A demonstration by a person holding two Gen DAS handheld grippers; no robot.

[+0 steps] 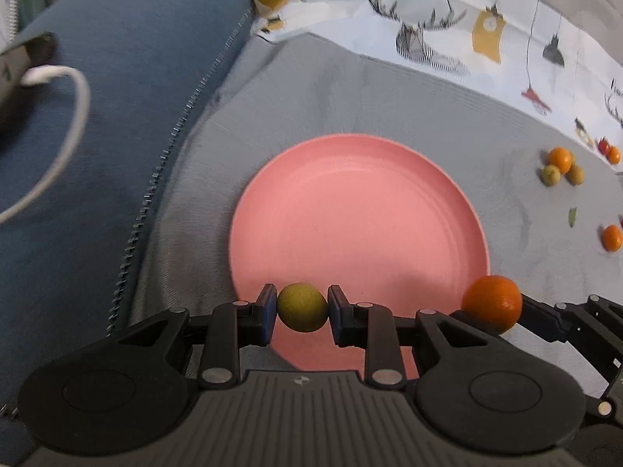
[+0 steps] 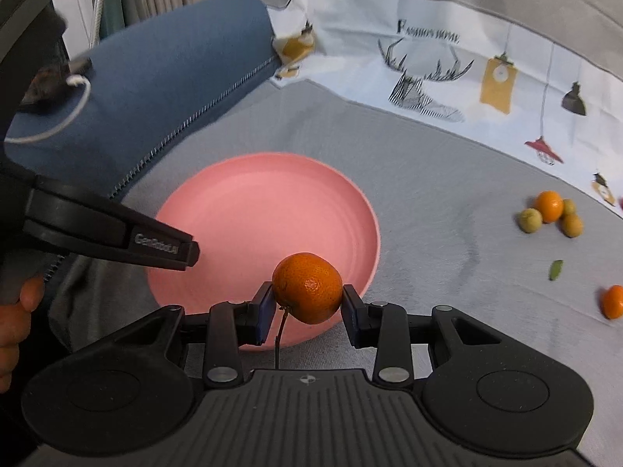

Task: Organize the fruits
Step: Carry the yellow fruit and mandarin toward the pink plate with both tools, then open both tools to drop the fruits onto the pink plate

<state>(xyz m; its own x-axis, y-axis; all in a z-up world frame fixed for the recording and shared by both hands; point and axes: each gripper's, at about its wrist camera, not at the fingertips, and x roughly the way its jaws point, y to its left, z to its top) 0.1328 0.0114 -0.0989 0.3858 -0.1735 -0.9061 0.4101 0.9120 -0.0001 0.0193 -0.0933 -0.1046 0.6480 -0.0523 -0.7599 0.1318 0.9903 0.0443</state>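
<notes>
A small yellow-green fruit (image 1: 301, 306) is clamped between the pads of the left gripper (image 1: 301, 313) and held over the near rim of a pink plate (image 1: 358, 210), which is seen bare of any fruit. An orange mandarin (image 2: 307, 287), a thin stem hanging from its underside, is pinched in the same way by the right gripper (image 2: 307, 303), just beside the plate's near right edge. Both fruits are gripped across their middles, apparently so that they can be carried without rolling and let go cleanly over the dish. The two tools are held side by side and angled downward at the plate, which suggests that delivery, not picking, is the step in hand. The plate is set on a grey cloth (image 1: 389, 109), well apart from the fruit yet to be gathered: a small cluster of orange and yellow-green fruits (image 2: 551, 212) at the far right, a lone mandarin (image 2: 612, 301) nearer, and a stray green leaf (image 2: 555, 269) between them. A blue cushion (image 1: 128, 89) with a zip and a printed fabric (image 1: 447, 27) are seen beyond. With nothing yet on the plate, the task is judged to be at an early stage.
</notes>
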